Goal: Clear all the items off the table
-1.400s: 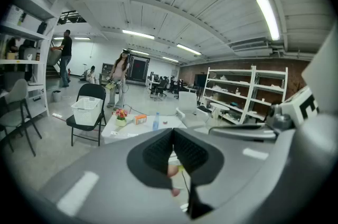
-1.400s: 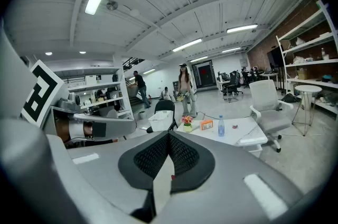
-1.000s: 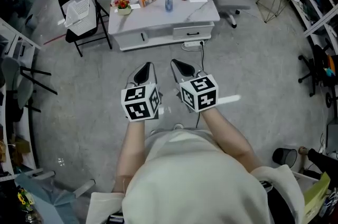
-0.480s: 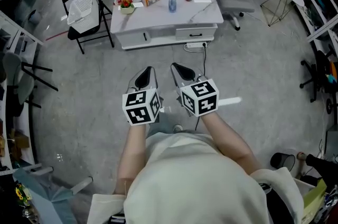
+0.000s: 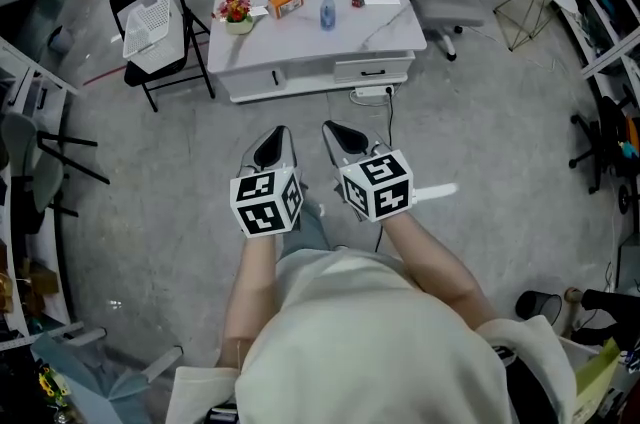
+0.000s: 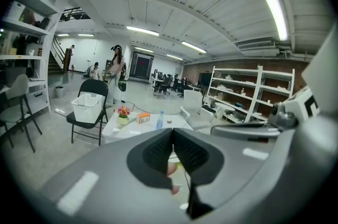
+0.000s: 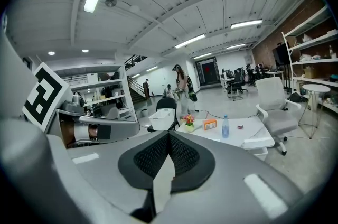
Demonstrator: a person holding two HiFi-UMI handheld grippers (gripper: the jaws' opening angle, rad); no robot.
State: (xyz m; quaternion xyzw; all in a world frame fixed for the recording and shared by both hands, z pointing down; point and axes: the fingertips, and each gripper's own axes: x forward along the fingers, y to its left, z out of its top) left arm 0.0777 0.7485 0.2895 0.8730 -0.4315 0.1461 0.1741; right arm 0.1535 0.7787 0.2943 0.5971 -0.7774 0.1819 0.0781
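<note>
— White table (image 5: 392, 38): anything cleared off it yet?
— Nothing. The flower pot (image 5: 234, 10), orange box (image 5: 286, 0), bottle (image 5: 327, 8) and a small red thing (image 5: 356, 2) all sit on top (a white card (image 5: 381, 0) too).
— And the tools?
— The left gripper (image 5: 273, 144) and right gripper (image 5: 346, 136) are both clenched on nothing, well short of the table. I'd say the whole job is left.

Flowers (image 5: 234, 9), box (image 5: 286, 1) and bottle (image 5: 327, 8) sit on the table (image 5: 300, 40), chair (image 5: 150, 12) at left.
</note>
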